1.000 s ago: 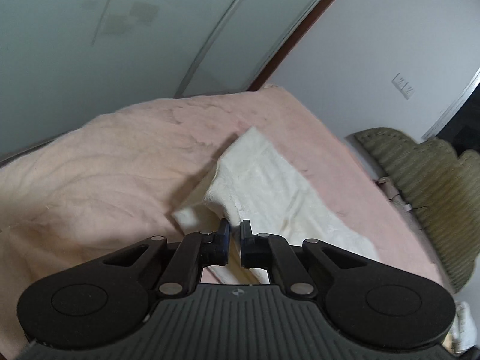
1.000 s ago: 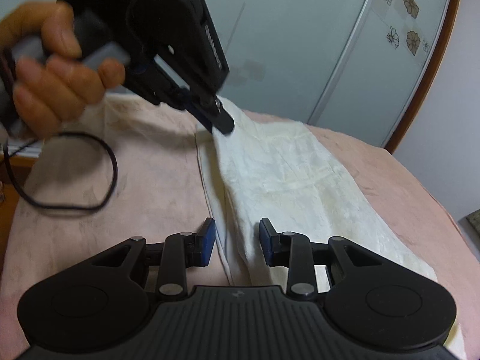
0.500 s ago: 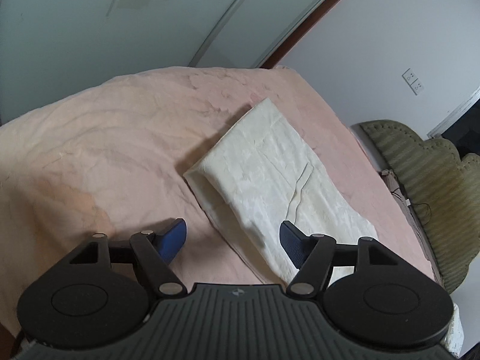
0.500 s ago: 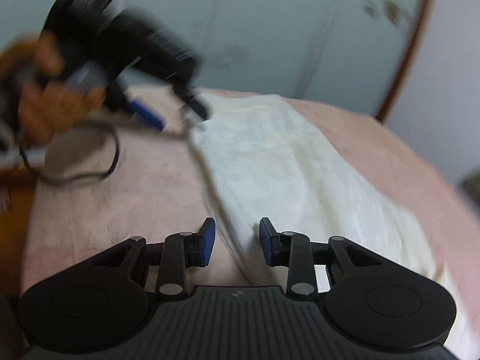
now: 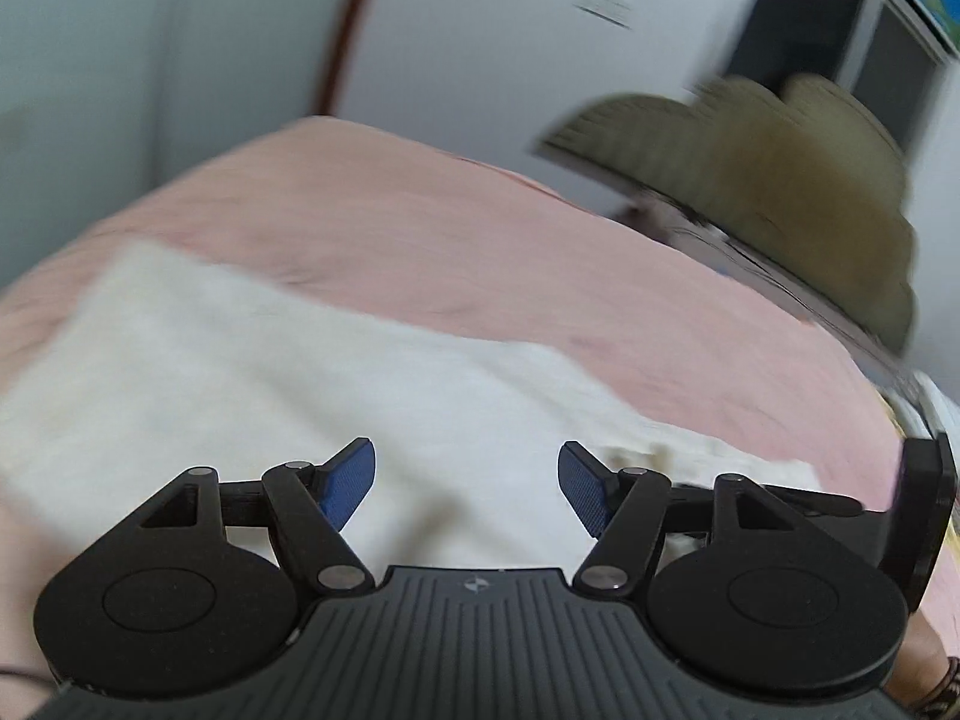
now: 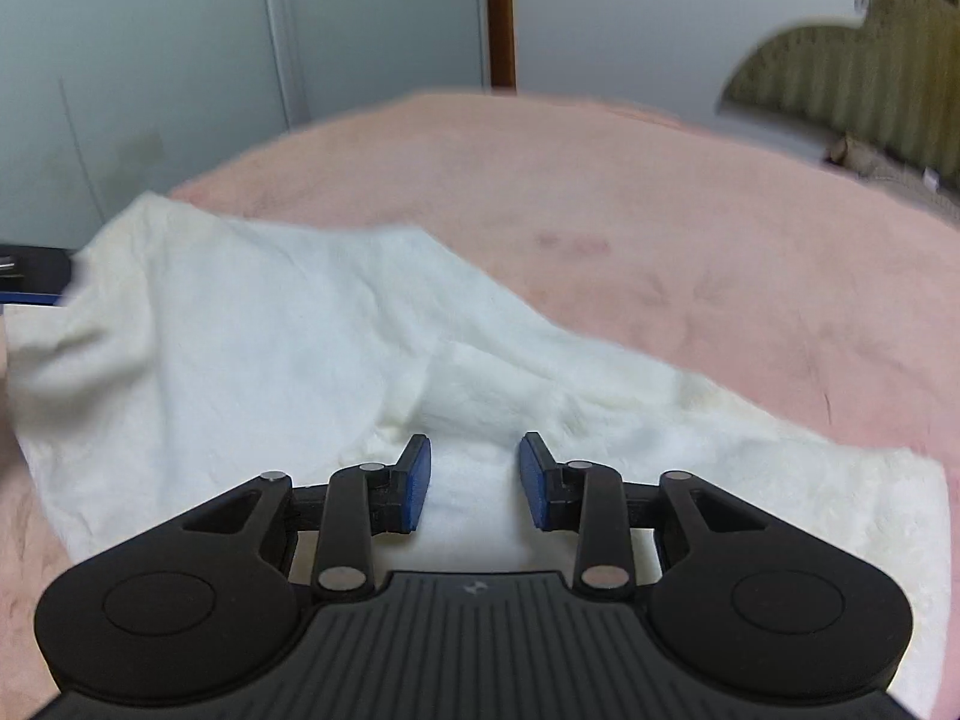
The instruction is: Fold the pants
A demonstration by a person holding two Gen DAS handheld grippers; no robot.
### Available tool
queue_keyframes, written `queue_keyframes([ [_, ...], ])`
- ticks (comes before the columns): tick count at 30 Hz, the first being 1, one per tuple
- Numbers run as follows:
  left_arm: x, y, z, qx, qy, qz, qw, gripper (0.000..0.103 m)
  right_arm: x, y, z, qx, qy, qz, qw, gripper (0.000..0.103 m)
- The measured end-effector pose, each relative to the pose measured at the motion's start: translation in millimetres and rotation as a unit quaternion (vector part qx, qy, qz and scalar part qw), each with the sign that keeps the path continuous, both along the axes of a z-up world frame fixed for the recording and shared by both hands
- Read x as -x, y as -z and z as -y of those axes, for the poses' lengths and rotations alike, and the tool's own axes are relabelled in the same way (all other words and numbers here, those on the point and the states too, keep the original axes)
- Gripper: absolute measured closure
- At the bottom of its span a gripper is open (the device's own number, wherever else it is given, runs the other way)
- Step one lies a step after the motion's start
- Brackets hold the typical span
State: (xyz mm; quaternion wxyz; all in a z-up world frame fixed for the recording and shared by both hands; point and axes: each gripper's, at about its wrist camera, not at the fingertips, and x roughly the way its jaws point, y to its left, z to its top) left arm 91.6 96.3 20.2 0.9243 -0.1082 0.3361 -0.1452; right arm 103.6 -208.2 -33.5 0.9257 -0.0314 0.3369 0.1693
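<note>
The cream-white pants (image 5: 252, 372) lie in a long folded strip on the pink bed cover (image 5: 480, 240). My left gripper (image 5: 467, 489) is open and empty, low over the strip's middle. In the right wrist view the pants (image 6: 270, 330) lie rumpled with a raised fold near the middle. My right gripper (image 6: 474, 483) is open and empty, its blue pads (image 6: 417, 483) just above the cloth. Part of the right gripper shows at the right edge of the left wrist view (image 5: 924, 510). The left wrist view is blurred by motion.
An olive ribbed headboard (image 5: 780, 192) stands beyond the far right side of the bed, also in the right wrist view (image 6: 858, 90). Pale wardrobe doors (image 6: 150, 60) and a white wall stand behind the bed. A dark object (image 6: 30, 276) sits at the left edge.
My left gripper let go of the pants' end, opened wide and swung right and down over the strip. My right gripper stayed open and turned right along the pants.
</note>
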Motion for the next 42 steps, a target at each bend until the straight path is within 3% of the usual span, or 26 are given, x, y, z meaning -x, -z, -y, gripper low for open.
queue_keyframes([
  [3, -13.2, -2.8, 40.0, -0.001, 0.044, -0.001, 0.999, 0.033, 14.6, -10.8, 6.1, -0.043, -0.002, 0.025, 0.999, 0.07],
  [5, -26.0, 1.7, 67.6, -0.004, 0.089, 0.005, 0.996, 0.032, 14.7, -14.1, 8.9, -0.034, 0.008, 0.037, 0.999, 0.07],
  [8, -48.8, 17.6, 107.7, -0.072, 0.071, 0.011, 0.9948, 0.033, -3.6, -3.1, 12.2, -0.003, 0.015, 0.013, 1.0, 0.066],
  [11, -64.7, 37.4, 140.9, -0.167, 0.066, 0.007, 0.9837, 0.037, 3.0, -7.8, 14.9, -0.01, 0.006, 0.005, 1.0, 0.065],
  [13, -68.9, 47.9, 147.4, -0.187, 0.074, 0.008, 0.9796, 0.037, 24.4, -19.2, 24.2, -0.015, 0.01, 0.025, 1.0, 0.065],
  [15, -73.2, 57.4, 148.6, -0.198, 0.067, 0.009, 0.9779, 0.036, 46.7, -23.8, 36.8, 0.01, 0.032, 0.042, 0.999, 0.065],
  [17, -79.7, 65.1, 144.9, -0.197, 0.047, 0.008, 0.9791, 0.037, 57.4, -17.6, 53.9, 0.027, 0.064, 0.035, 0.997, 0.065],
  [19, -78.6, 64.3, 137.2, -0.186, 0.036, 0.007, 0.9819, 0.043, 58.6, -0.1, 63.9, 0.041, 0.067, -0.003, 0.997, 0.065],
  [21, -68.6, 55.9, 124.0, -0.175, 0.029, 0.014, 0.984, 0.044, 64.8, -1.0, 64.4, 0.03, 0.081, 0.007, 0.996, 0.063],
  [23, -53.7, 42.2, 103.2, -0.165, 0.017, 0.026, 0.9858, 0.037, 69.4, -11.4, 53.2, 0.017, 0.075, 0.038, 0.996, 0.063],
  [26, -24.5, 28.0, 56.3, -0.154, -0.01, 0.033, 0.9875, 0.019, 75.4, -22.8, 13.8, 0.014, 0.011, 0.074, 0.997, 0.063],
  [28, -7.7, 21.7, 25.0, -0.166, -0.046, 0.033, 0.9845, 0.018, 78.2, -22.8, -19.1, 0.019, -0.047, 0.088, 0.995, 0.062],
  [32, 9.6, 22.3, -29.4, -0.199, -0.142, 0.014, 0.9695, 0.017, 83.7, -14.8, -79.2, 0.032, -0.149, 0.091, 0.984, 0.057],
  [35, 12.7, 27.4, -57.1, -0.205, -0.182, -0.006, 0.9617, 0.016, 82.4, -8.3, -106.0, 0.055, -0.163, 0.098, 0.98, 0.053],
  [37, 14.6, 28.5, -67.4, -0.203, -0.196, -0.013, 0.9593, 0.016, 76.6, -8.7, -108.7, 0.055, -0.136, 0.097, 0.984, 0.042],
  [39, 18.1, 28.6, -72.6, -0.205, -0.199, -0.01, 0.9584, 0.015, 73.4, -12.4, -102.6, 0.047, -0.09, 0.105, 0.989, 0.02],
  [42, 18.9, 29.9, -70.0, -0.22, -0.196, -0.002, 0.9557, 0.012, 64.1, -18.1, -87.5, 0.03, 0.001, 0.111, 0.993, 0.001],
])
